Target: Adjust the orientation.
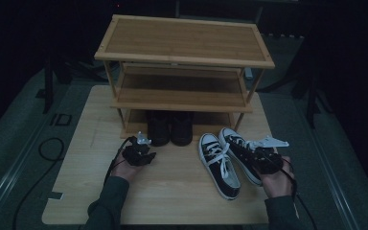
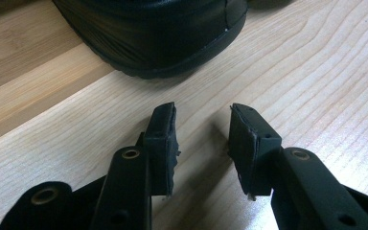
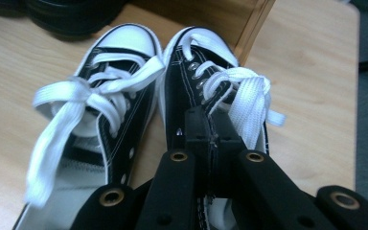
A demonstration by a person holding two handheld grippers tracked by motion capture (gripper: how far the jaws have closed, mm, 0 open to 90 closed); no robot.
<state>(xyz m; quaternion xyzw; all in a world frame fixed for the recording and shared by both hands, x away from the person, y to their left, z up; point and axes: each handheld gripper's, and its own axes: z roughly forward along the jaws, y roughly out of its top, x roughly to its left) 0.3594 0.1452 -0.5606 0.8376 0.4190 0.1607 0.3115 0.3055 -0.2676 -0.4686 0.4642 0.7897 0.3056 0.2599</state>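
Two sneakers (image 1: 230, 160) rest on the pale wooden table (image 1: 172, 191), dim room.

Sneakers (image 3: 139, 91) black canvas, white flat cloth laces; boots (image 1: 170, 128) smooth, slightly glossy; table (image 1: 172, 191) pale grained wood.

A light wooden desk (image 1: 81, 191) carries a three-tier bamboo shoe rack (image 1: 184, 40) at its far edge, a pair of black shoes (image 1: 170, 128) on the rack's bottom shelf, and two black-and-white laced sneakers (image 1: 219, 165) side by side on the desk just in front of the rack.
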